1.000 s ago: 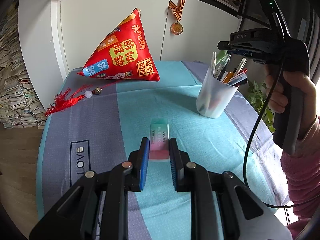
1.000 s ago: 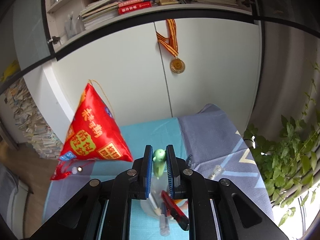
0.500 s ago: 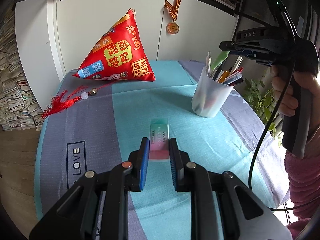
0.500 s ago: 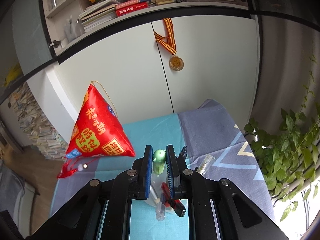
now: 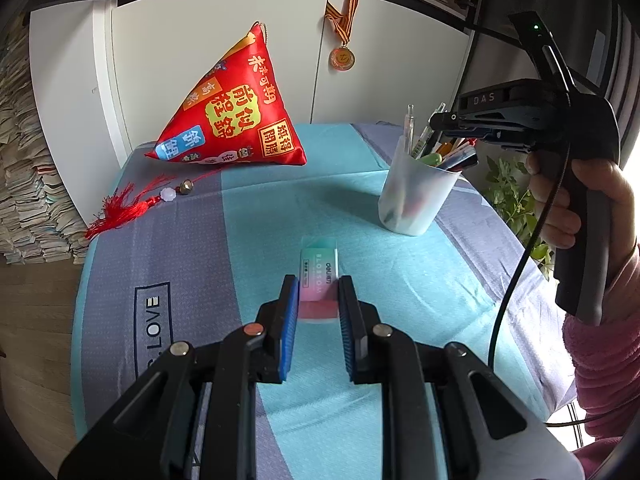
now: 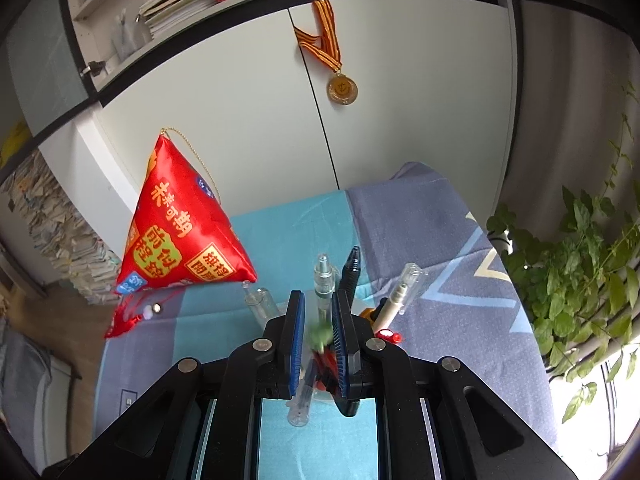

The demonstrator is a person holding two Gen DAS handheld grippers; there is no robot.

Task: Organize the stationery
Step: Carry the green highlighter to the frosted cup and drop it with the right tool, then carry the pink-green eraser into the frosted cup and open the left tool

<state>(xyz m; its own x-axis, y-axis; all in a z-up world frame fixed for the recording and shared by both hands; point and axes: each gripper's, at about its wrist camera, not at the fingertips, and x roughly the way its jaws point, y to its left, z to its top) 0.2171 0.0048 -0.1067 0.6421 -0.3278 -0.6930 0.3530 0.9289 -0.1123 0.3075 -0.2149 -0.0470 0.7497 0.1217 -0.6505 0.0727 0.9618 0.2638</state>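
My left gripper (image 5: 319,292) is shut on a pastel eraser (image 5: 319,276) in a green and pink sleeve, above the tablecloth (image 5: 248,240). A translucent white pen cup (image 5: 414,196) with several pens stands at the right. My right gripper (image 6: 318,312) hangs just over that cup; it also shows in the left wrist view (image 5: 440,122). Its pads are parted a little. A green-capped pen (image 6: 321,334), blurred, lies below them among the pens (image 6: 325,280) in the cup. It shows in the cup in the left wrist view (image 5: 429,159).
A red pyramid-shaped pillow (image 5: 236,116) with a red tassel (image 5: 120,210) sits at the back left. White cabinet doors with a hanging medal (image 5: 342,58) stand behind. A green plant (image 6: 580,280) grows beside the right edge. Stacked papers (image 5: 20,184) stand left.
My right gripper has opened and the green-capped pen has dropped from between its pads into the cup. My left gripper still holds the eraser, with the view shifted slightly.
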